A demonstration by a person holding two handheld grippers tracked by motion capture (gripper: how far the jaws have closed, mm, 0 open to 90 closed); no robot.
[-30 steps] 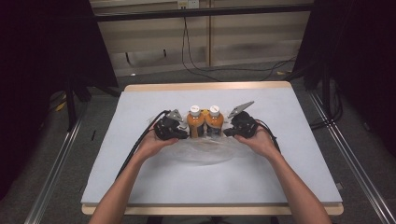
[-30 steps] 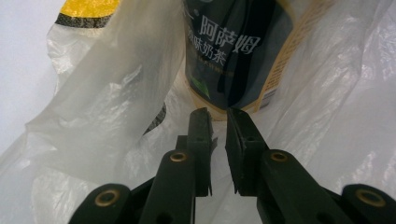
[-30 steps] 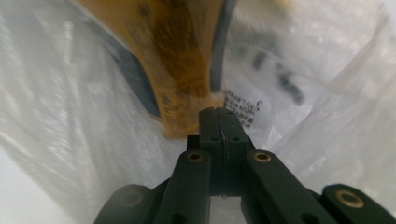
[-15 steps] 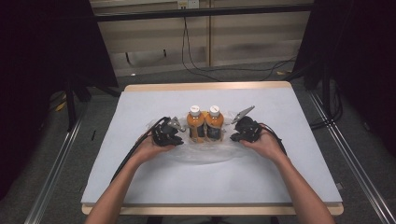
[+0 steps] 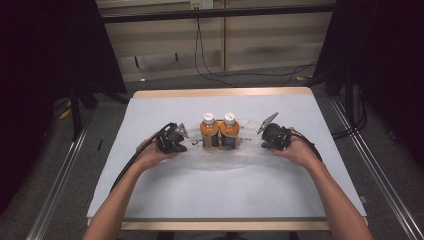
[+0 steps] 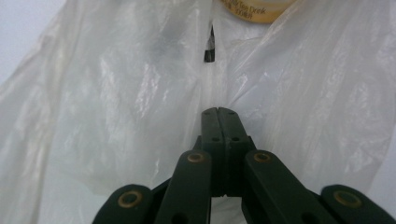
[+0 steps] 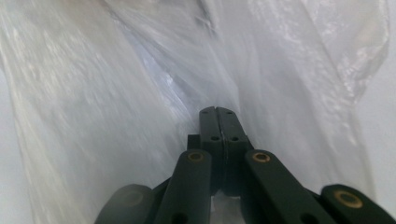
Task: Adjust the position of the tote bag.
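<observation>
Thin see-through plastic, a bag (image 5: 220, 155), lies spread on the white desk (image 5: 165, 195), and two orange drink bottles (image 5: 220, 132) stand upright side by side on the middle of it. The left claw (image 6: 218, 112) sits just to the left of the bottles. The right claw (image 7: 217, 111) sits just to the right of them. In the left gripper view, the two black jaws are pressed tight together with a fold of the bag pinched between them. The left claw has just been closing on that fold. In the right gripper view, the jaws are also tight together, and the bag film bunches around their tips, so this claw seems to pinch the bag too.

It looks like the job is to pull the bag up around the bottles. To do this well, both claws should keep squeezing hard, because thin plastic slips out fast. Both sides should lift at the same speed, slowly, so the bottles stay standing and do not tip. If one side pulls harder, the bottles may fall over.
</observation>
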